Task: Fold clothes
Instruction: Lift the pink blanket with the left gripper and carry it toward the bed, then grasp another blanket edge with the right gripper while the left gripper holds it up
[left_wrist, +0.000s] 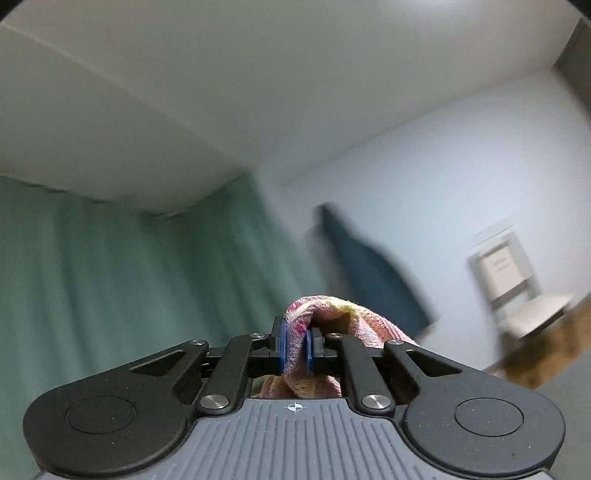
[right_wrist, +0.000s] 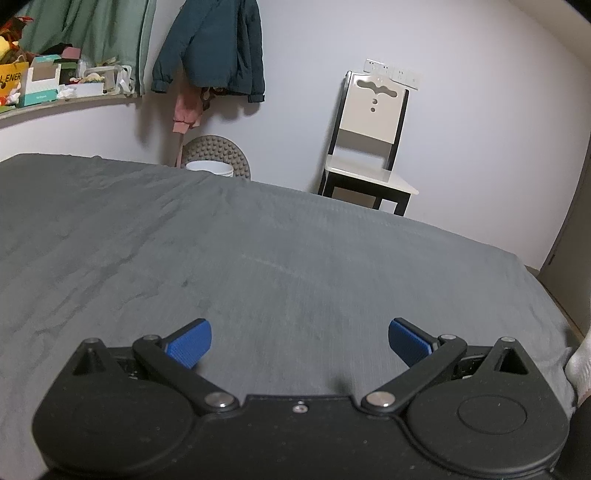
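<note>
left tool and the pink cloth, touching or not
Touching. The left wrist view shows the left tool shut on the pink cloth, both blue pads pressing it.

Partial lettering "L ENER" on the yellow bag (right_wrist: 13, 79) on the shelf (right_wrist: 66, 103)

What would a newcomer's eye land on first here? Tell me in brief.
First, the pink knitted cloth pinched in the shut left claw, raised toward the ceiling. Next, the right claw spread open over the bare grey bed cover. Behind it, a dark teal jacket hangs on the wall beside a white chair.
</note>
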